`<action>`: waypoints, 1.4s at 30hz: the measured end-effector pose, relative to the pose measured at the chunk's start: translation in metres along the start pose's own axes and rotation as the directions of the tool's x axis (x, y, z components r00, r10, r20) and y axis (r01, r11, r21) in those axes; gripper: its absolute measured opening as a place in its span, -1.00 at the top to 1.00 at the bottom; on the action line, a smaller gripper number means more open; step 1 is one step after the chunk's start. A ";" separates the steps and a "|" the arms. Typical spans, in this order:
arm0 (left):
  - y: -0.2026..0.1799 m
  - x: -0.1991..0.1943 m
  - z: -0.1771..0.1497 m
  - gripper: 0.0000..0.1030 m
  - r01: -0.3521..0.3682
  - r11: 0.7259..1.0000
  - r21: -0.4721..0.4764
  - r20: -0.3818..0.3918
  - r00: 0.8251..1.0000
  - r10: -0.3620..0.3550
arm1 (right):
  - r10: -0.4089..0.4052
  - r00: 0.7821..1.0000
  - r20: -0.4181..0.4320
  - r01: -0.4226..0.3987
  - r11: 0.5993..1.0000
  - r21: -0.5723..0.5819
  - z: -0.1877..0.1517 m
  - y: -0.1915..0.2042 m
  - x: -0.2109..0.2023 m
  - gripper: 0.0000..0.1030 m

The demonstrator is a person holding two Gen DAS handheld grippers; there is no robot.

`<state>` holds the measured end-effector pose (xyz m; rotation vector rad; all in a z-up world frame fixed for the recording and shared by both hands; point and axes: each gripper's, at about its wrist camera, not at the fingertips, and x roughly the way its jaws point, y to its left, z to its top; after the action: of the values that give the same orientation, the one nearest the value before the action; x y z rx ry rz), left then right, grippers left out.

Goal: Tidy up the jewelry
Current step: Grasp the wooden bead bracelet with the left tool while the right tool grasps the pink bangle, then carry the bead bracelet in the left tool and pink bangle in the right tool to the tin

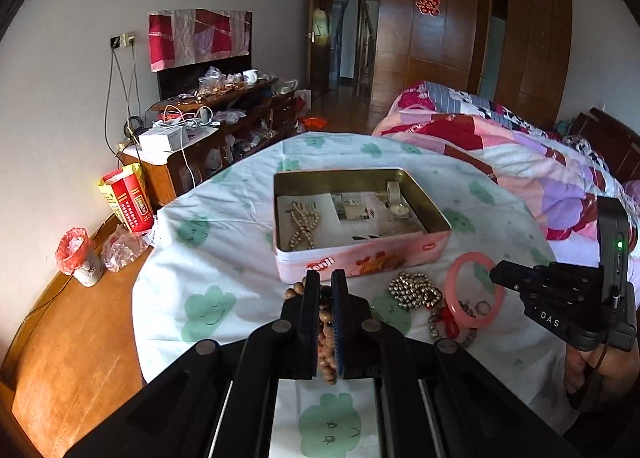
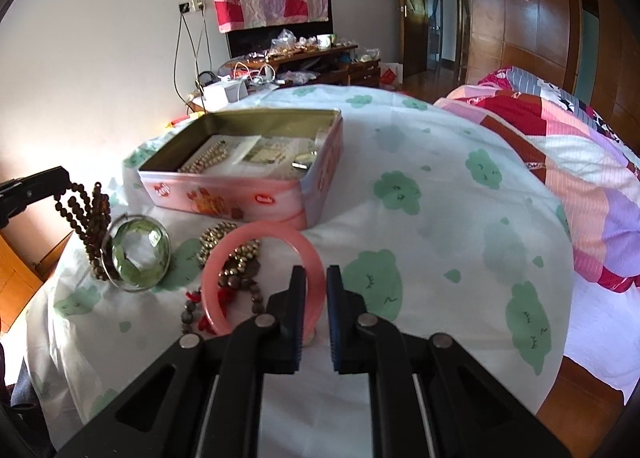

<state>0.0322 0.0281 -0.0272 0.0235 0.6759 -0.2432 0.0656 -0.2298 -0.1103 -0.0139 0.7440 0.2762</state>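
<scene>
At the bottom centre of the left wrist view, the left gripper (image 1: 325, 282) has its fingers pressed together on a string of brown wooden beads (image 1: 326, 338), which hangs between the pads. In the right wrist view the same beads (image 2: 86, 217) dangle at the left edge of the frame from that gripper's tip. Low in the right wrist view, the right gripper (image 2: 316, 278) stands slightly open with nothing between its fingers, its left finger overlapping the pink bangle (image 2: 262, 282) that lies on the cloth (image 2: 440, 197). Inside and beside the bangle lie metal beads (image 2: 230, 246) and a dark bracelet with red thread (image 2: 224, 298). A round glass piece (image 2: 136, 254) sits left of them. Behind, mid-frame, the open pink tin (image 2: 240, 193) holds a pale bead necklace (image 2: 208, 159).
</scene>
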 end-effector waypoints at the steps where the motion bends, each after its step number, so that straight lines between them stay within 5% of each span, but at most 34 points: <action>1: 0.002 -0.001 0.001 0.91 -0.003 1.000 -0.004 0.003 1.000 0.003 | 0.001 1.000 0.003 -0.001 1.000 0.000 0.000 0.000 -0.001 0.76; 42: 0.014 0.002 0.036 0.91 -0.041 0.998 -0.036 0.073 0.996 0.044 | -0.009 0.993 0.116 0.014 0.999 -0.042 0.037 0.008 -0.026 0.76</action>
<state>0.0595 0.0371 -0.0009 -0.0041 0.6053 -0.1904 0.0700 -0.2241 -0.0647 -0.0427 0.6227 0.2795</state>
